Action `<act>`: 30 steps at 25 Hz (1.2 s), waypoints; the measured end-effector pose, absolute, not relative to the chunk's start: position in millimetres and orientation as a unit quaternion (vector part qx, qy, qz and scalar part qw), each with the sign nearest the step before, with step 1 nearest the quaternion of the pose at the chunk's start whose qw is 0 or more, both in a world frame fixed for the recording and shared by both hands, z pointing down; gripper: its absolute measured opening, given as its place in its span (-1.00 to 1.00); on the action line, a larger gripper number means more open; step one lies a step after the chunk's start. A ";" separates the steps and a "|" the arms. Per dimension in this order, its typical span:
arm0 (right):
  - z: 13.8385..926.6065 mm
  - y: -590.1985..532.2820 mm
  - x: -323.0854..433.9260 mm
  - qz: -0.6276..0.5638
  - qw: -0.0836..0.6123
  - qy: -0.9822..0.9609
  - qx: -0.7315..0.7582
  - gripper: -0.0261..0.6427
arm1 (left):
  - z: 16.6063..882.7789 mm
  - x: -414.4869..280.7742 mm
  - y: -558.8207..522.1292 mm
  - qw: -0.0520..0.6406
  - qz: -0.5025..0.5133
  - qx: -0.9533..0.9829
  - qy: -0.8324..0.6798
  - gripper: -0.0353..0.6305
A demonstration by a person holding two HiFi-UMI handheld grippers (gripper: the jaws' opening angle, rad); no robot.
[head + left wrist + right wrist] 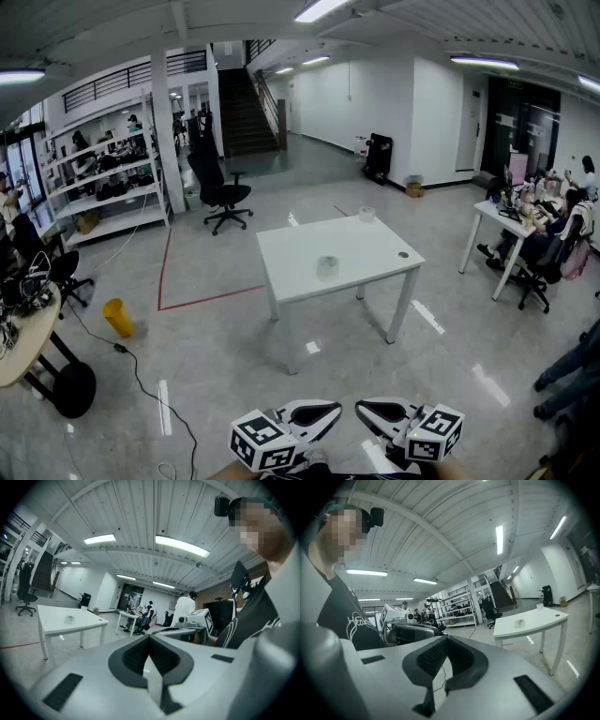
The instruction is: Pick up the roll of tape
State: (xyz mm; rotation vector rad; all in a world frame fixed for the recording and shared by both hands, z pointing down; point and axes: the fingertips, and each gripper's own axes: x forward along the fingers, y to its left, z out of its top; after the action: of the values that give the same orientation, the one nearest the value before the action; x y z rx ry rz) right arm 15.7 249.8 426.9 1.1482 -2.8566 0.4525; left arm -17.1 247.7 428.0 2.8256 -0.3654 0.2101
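Observation:
The roll of tape (327, 267) is a small clear ring lying near the middle of a white table (375, 267) a few steps ahead of me. It also shows far off as the roll of tape (70, 618) in the left gripper view and as the roll of tape (519, 623) in the right gripper view. My left gripper (334, 411) and right gripper (363, 409) are held side by side at the bottom of the head view, well short of the table. The left gripper (149, 641) is shut and holds nothing, and so is the right gripper (446, 641).
A white cup-like object (367, 214) stands at the table's far edge and a small dark disc (403, 254) lies near its right edge. A black office chair (218, 192) and shelving (108, 178) stand beyond on the left. A yellow bin (118, 317) and a cable lie on the floor at left. People sit at a desk (511, 220) on the right.

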 end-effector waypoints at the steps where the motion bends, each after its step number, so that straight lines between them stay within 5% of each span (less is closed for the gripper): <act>1: 427.1 248.9 15.2 0.145 0.014 -0.918 0.369 -0.89 | 429.8 -16.6 246.7 0.136 0.079 0.979 -0.128 -0.88; 30: 438.3 177.6 25.4 0.123 0.036 -0.927 0.354 -0.89 | 442.7 -6.6 169.9 0.139 0.088 0.975 -0.149 -0.88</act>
State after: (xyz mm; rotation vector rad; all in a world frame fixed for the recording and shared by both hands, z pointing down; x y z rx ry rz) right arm 25.4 177.6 438.3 1.0857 -2.8457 0.3778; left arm -6.6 169.9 442.7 2.8196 -0.4309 0.2537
